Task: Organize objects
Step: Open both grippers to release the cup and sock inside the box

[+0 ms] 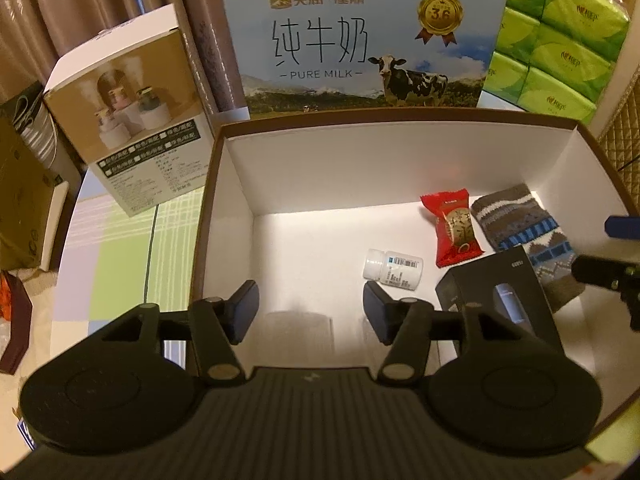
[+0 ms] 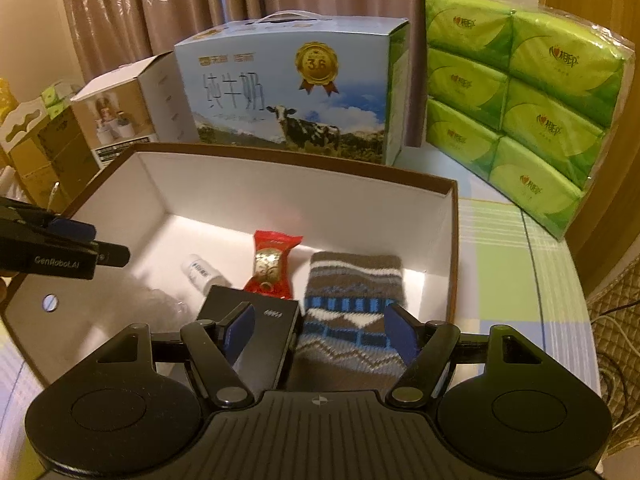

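Four items already in the open box [image 1: 224,168] — bottle [image 1: 394,269] centre, snack [image 1: 454,226], sock [image 1: 524,236], black carton [image 1: 496,300] toward 3 o'clock; left tongs [image 1: 310,312] and right tongs [image 2: 320,332] gape empty; little visibly left.

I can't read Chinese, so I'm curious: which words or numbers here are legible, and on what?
"PURE MILK": milk carton, under large Chinese characters.
"3.6": its gold medal.
"GenRobot.AI": left gripper.
Too small or blurred: white bottle label, humidifier box print, tissue packs logos.

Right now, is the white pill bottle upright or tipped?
Tipped: the white pill bottle lies on its side on the box floor, label facing up.
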A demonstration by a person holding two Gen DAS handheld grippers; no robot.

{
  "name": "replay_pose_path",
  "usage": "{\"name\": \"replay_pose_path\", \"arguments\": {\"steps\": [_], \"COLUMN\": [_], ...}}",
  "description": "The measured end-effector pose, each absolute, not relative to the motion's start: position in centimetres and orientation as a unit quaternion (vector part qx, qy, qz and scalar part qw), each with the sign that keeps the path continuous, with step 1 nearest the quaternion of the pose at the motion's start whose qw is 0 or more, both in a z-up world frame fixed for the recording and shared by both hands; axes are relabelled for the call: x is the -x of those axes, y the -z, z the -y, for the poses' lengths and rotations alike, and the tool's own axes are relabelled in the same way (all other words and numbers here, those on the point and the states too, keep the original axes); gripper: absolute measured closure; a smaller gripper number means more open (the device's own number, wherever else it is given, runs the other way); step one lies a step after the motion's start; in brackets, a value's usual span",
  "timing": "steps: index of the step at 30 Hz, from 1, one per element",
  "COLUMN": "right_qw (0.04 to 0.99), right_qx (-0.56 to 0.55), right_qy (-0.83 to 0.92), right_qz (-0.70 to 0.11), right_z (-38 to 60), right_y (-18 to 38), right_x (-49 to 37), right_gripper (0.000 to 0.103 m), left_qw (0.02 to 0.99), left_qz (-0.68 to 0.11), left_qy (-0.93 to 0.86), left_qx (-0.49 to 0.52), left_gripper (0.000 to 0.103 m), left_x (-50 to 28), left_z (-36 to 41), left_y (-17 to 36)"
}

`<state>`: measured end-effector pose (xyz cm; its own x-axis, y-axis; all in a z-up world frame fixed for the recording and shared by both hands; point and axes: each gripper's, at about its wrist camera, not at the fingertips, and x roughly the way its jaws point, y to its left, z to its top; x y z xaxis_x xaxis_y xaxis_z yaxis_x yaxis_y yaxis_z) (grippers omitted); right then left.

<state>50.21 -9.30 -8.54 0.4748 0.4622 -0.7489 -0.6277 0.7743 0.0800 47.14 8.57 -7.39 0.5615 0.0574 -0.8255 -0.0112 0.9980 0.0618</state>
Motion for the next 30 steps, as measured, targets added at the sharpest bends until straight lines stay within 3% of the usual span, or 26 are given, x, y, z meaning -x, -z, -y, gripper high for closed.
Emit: {"name": "replay_pose_path", "arguments": {"steps": [2, 11, 30], "right_qw": [0.849, 0.846, 0.848], "right_qx": [0.100, 0.094, 0.044], "right_qy": [-0.326, -0.338, -0.335], "right_qz": [-0.404, -0.401, -0.407], "right_z": [9.3, 9.7, 12.9], "right_y": [8.3, 6.9, 4.1], "right_x": [-49.7, -47.2, -41.3], "right_gripper": [0.032, 0.020, 0.015], "left_qw": [0.883, 0.883, 0.892], "left_qz": [-0.469, -0.470, -0.450], "left_qy": [-0.021, -0.019, 0.006], "left_qx": [-0.019, 0.011, 0.044], "left_gripper": [0.044, 0.043, 0.040], "left_x": [-46.6, -43.0, -34.2], "left_z": [-8.8, -9.3, -7.5], "left_y": [7.1, 5.0, 0.9]}}
